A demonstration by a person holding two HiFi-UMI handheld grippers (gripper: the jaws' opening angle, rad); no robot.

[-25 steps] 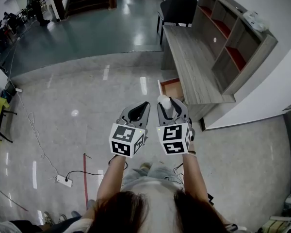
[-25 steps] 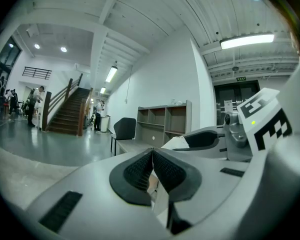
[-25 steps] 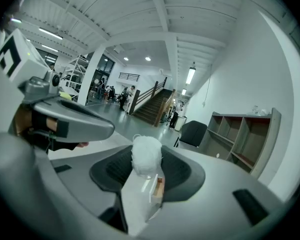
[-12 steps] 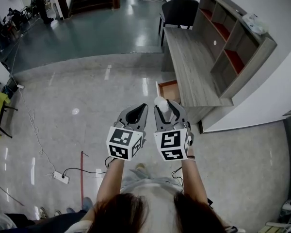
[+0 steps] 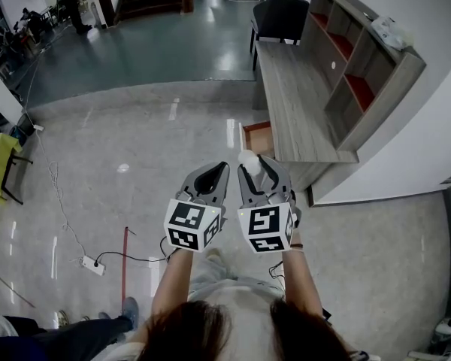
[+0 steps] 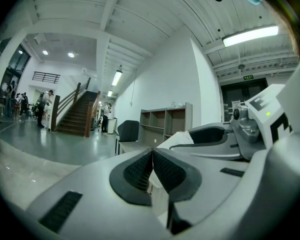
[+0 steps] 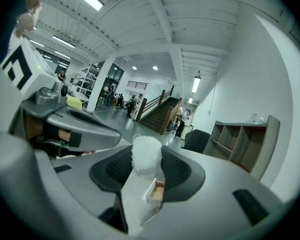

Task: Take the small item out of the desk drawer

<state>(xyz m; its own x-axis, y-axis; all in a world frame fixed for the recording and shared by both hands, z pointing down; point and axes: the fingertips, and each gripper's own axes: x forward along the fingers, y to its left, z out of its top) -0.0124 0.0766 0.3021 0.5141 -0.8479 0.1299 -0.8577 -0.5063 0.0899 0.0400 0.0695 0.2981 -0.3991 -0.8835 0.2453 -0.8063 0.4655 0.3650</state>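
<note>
While we are standing well back from the counter point(image 5: 297, 96), we are holding the right gripper point(image 5: 258, 168) close in front of us. Its jaws are standing wide yet pressing on a small white wad point(image 7: 146, 155), which is poking out above the pads point(image 7: 182, 171). Just beside it we are carrying the left gripper point(image 6: 152, 170), with its jaws brought together and nothing between them.

We are judging the main part as done: the small item is sitting in the right jaws, up in the air and well apart from the drawer point(image 5: 260, 136). Farther off, that drawer is hanging open under the near end of the wooden counter, showing a reddish inside. What is left, as we are reading it, is at most setting the wad down and perhaps pushing the drawer shut, though the task sentence is asking for neither. Beyond, a shelf unit point(image 5: 364, 70) is standing on the counter against the wall, and a dark chair point(image 5: 279, 12) is sitting at the far end.

We are not making out what the wad is made of; it is looking soft and crumpled, like tissue or cotton, and its lower part is hiding between the pads. We are also not seeing whether anything else is lying in the drawer, since the head view is catching only a sliver of it.
</note>
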